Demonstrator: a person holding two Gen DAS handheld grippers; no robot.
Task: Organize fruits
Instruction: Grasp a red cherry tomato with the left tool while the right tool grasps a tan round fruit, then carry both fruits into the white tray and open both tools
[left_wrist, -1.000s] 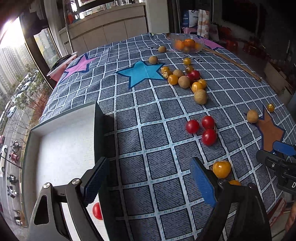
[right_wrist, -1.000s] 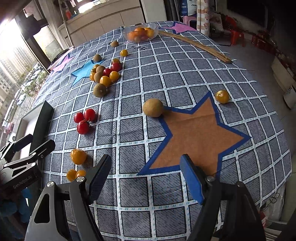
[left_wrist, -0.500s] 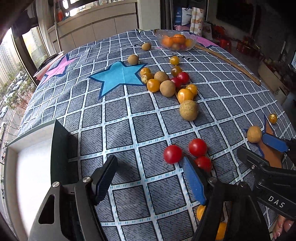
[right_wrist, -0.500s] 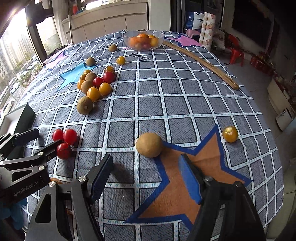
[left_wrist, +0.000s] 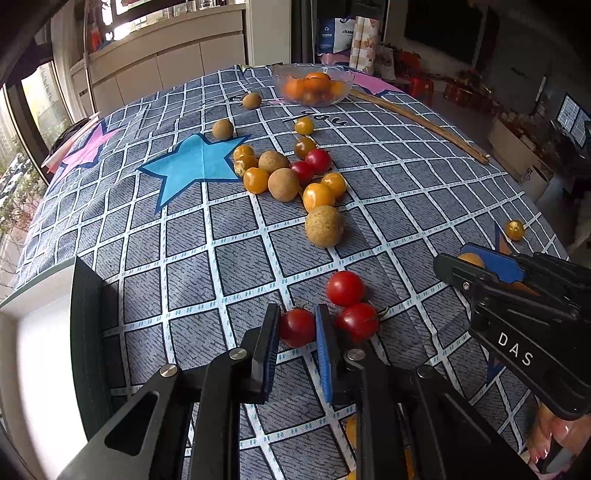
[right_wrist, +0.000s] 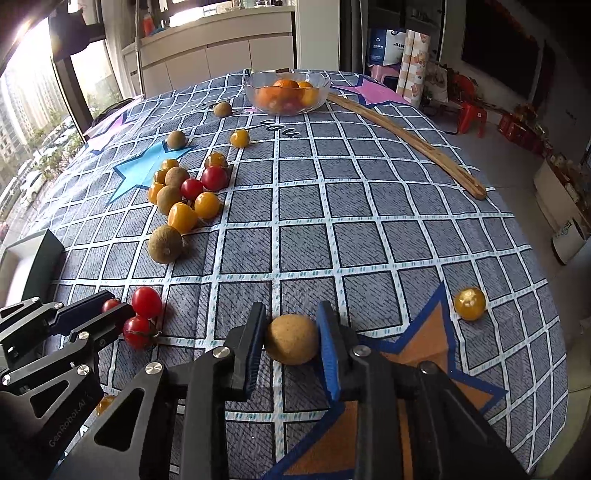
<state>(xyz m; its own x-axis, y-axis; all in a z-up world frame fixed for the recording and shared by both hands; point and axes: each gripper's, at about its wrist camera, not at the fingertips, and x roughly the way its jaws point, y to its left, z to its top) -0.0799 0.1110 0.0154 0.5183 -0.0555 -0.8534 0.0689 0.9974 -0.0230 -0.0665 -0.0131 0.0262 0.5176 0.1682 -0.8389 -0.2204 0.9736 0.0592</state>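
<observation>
Fruits are gripped: left hand-held gripper (left_wrist: 297, 334) clamps a red tomato (left_wrist: 296, 327), right hand-held gripper (right_wrist: 291, 338) a brown fruit (right_wrist: 291, 344).

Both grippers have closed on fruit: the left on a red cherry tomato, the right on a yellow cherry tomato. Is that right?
Not quite. The left gripper has just closed on a red cherry tomato, but the right gripper has just closed on a round brown fruit, as the right wrist view shows. The yellow cherry tomato lies free beside it.
</observation>
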